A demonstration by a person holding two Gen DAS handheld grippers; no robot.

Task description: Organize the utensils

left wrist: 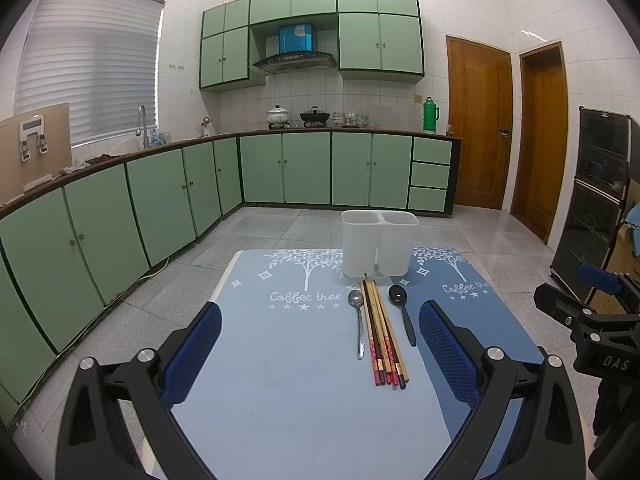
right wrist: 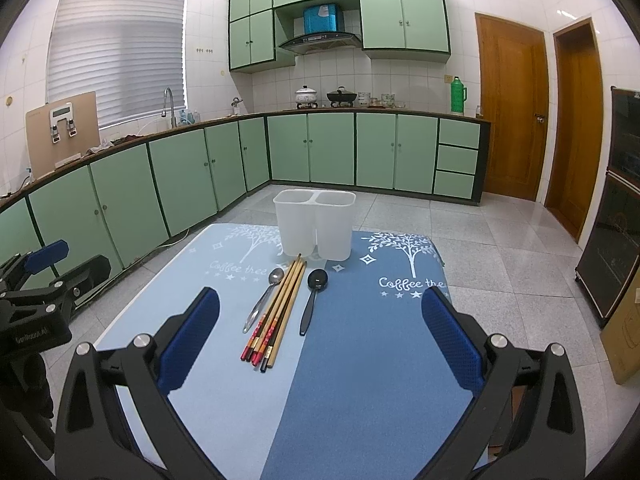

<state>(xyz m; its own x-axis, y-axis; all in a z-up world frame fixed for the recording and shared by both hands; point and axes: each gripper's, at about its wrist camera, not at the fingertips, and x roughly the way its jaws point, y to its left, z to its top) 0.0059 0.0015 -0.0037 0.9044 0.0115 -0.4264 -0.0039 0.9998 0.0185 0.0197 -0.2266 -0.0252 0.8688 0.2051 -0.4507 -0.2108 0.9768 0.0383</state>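
A white plastic two-compartment utensil holder stands upright near the far edge of the desk, on a blue mat printed with white trees, and both of its compartments look empty from here. Just in front of it lie the utensils, side by side with their long axes running roughly from the holder back toward the grippers: one silver metal spoon on the left, a bundle of wooden chopsticks with red and dark handle ends in the middle whose tips reach almost to the holder's base, and one black plastic spoon on the right. The chopsticks overlap too closely to count exactly; there seem to be about six. The left gripper and the right gripper both hover above the near part of the mat with jaws spread wide and nothing between them. The handle ends point toward the grippers, slightly right of the left one's centre and slightly left of the right one's, so neither is clearly nearer.
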